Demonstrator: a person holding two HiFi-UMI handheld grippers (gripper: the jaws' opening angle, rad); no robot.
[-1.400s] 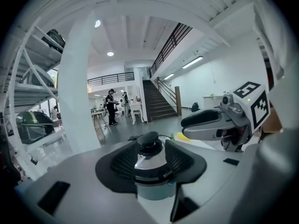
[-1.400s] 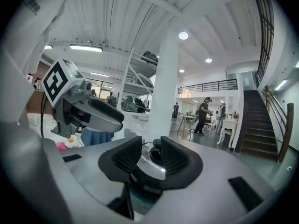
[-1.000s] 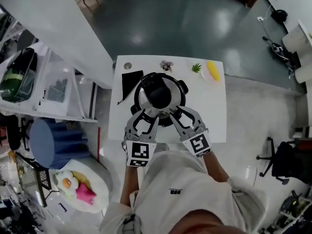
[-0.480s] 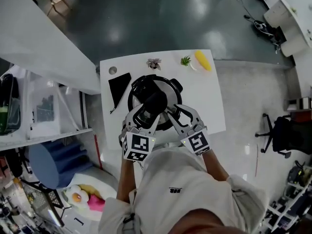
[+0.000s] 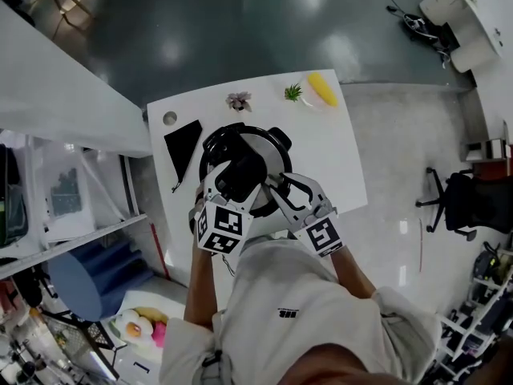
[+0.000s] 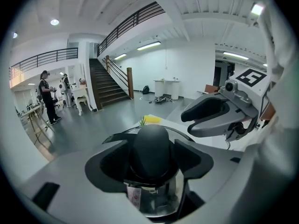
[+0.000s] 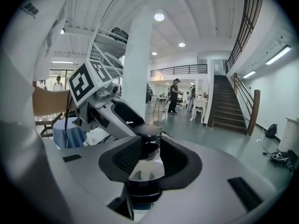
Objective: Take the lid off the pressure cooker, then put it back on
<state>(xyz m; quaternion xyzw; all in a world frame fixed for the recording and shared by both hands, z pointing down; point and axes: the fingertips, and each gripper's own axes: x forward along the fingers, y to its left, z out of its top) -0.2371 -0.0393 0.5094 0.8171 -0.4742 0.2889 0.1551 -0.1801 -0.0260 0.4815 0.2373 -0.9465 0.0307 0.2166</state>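
The steel pressure cooker (image 5: 263, 144) stands on the white table (image 5: 337, 167) with its lid on. My left gripper (image 5: 232, 184) reaches over the near rim. Its jaws are opening and straddle the lid's black knob (image 6: 152, 146) with a gap on each side. The same left gripper (image 6: 152, 161) shows steel lid below the knob. My right gripper (image 5: 276, 192) is at the cooker's near right side. Seen from the right gripper (image 7: 147, 164), a black cooker handle (image 7: 140, 188) fills the space between its pads, steel wall above it.
A black triangular cloth (image 5: 183, 143) lies left of the cooker. Along the table's far edge are a small round disc (image 5: 169, 118), a dried flower (image 5: 238, 100), a green sprig (image 5: 293, 92) and a yellow piece (image 5: 322, 89). Shelving and a blue stool (image 5: 76, 275) stand left.
My left gripper has moved forward and down over the lid, and its jaws have spread around the knob. The right gripper has crept in toward the cooker's side.
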